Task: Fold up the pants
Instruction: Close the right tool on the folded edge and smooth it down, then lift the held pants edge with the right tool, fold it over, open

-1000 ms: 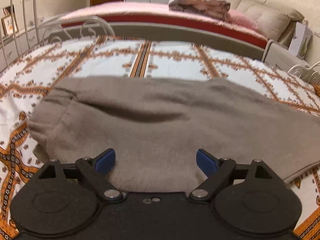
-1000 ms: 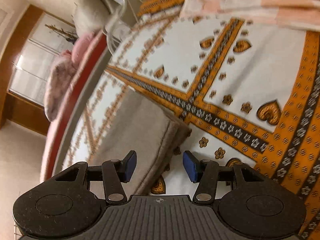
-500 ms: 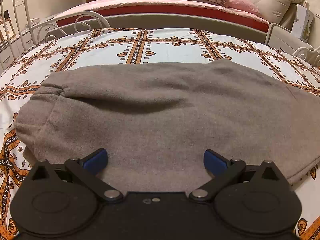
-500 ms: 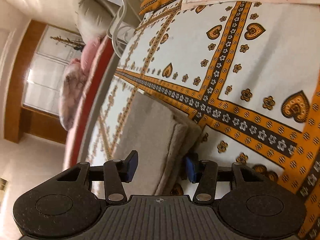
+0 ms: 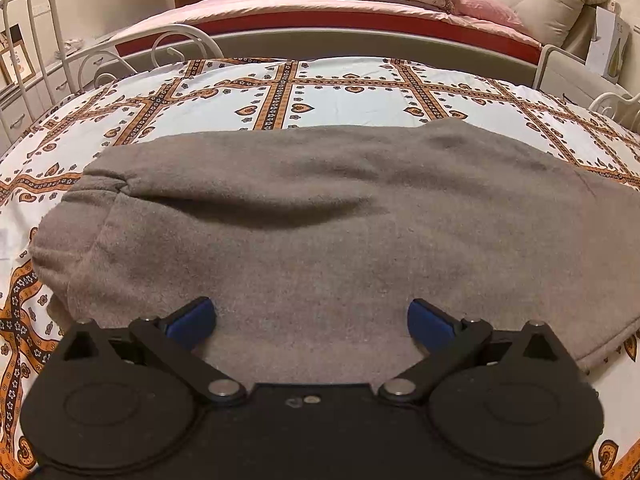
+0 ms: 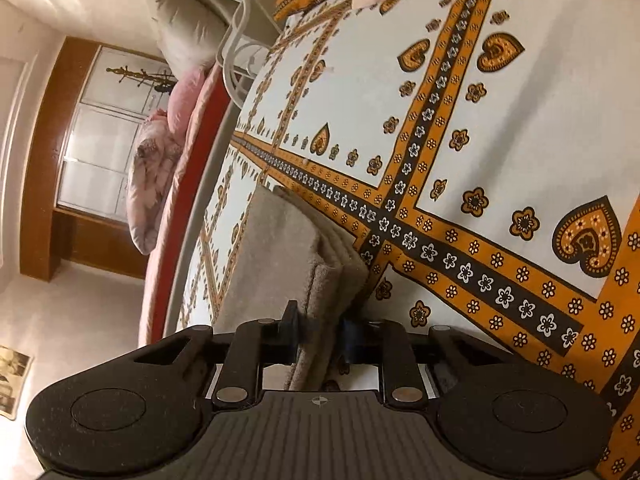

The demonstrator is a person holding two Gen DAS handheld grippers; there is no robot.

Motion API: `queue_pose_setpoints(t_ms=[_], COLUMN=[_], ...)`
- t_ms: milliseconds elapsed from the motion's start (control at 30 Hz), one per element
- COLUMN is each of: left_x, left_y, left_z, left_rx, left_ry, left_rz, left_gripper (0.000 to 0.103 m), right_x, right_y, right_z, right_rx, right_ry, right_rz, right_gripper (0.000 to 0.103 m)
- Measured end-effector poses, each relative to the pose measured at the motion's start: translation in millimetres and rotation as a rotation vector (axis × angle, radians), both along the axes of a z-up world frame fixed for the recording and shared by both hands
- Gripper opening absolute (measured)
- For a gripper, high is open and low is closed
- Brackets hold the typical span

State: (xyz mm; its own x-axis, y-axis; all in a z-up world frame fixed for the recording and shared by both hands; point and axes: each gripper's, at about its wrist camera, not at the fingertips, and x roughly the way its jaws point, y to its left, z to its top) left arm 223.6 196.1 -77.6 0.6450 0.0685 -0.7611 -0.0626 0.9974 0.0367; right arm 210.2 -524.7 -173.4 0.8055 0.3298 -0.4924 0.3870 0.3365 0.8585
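The grey pants (image 5: pixel 320 216) lie flat across the patterned bed cover (image 5: pixel 332 96), where the right hand-held gripper (image 6: pixel 320 330) pinches their layered edge (image 6: pixel 328 280) between its fingers, while the left hand-held gripper (image 5: pixel 310 318) is spread wide over the fabric, holding nothing.

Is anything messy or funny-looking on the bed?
Only a little. The grey pants have a long dark crease across the upper layer, so they don't lie quite flat. The right gripper pinches their stacked edge; the left gripper is open above them.
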Motion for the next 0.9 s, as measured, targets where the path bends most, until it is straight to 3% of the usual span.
queue_pose_setpoints(t_ms=[133,200,367,700,900], left_x=[0.5,-0.6,-13.7,-39.4,-63.1], left_y=[-0.2,1.5,14.5,68.8,106.9], left_z=[0.7,6.8,31.7,45.2,48.8], left_rx=[0.006,0.004,-0.049,-0.097,-0.122], left_ry=[-0.002,-0.021,-0.140,-0.163,-0.187], left_rz=[-0.003,0.009,0.070,0.216,0.299], left_gripper=[0.097,0.092,0.090,0.090,0.090], right_x=[2.8,4.9,8.9,21.7,49.0], right_y=[-0.4,2.7,25.8,106.4,178.5], right_z=[4.4,8.9,36.9,97.3,127.1], right_rx=[-0.026,-0.056,-0.255,-0.403,-0.386], right_ry=[0.005,0.013,0.024,-0.146,-0.249], right_rz=[0.024,0.034,0.060,0.136,0.228], right_gripper=[0.021,0.021,0.018,0.017,0.017])
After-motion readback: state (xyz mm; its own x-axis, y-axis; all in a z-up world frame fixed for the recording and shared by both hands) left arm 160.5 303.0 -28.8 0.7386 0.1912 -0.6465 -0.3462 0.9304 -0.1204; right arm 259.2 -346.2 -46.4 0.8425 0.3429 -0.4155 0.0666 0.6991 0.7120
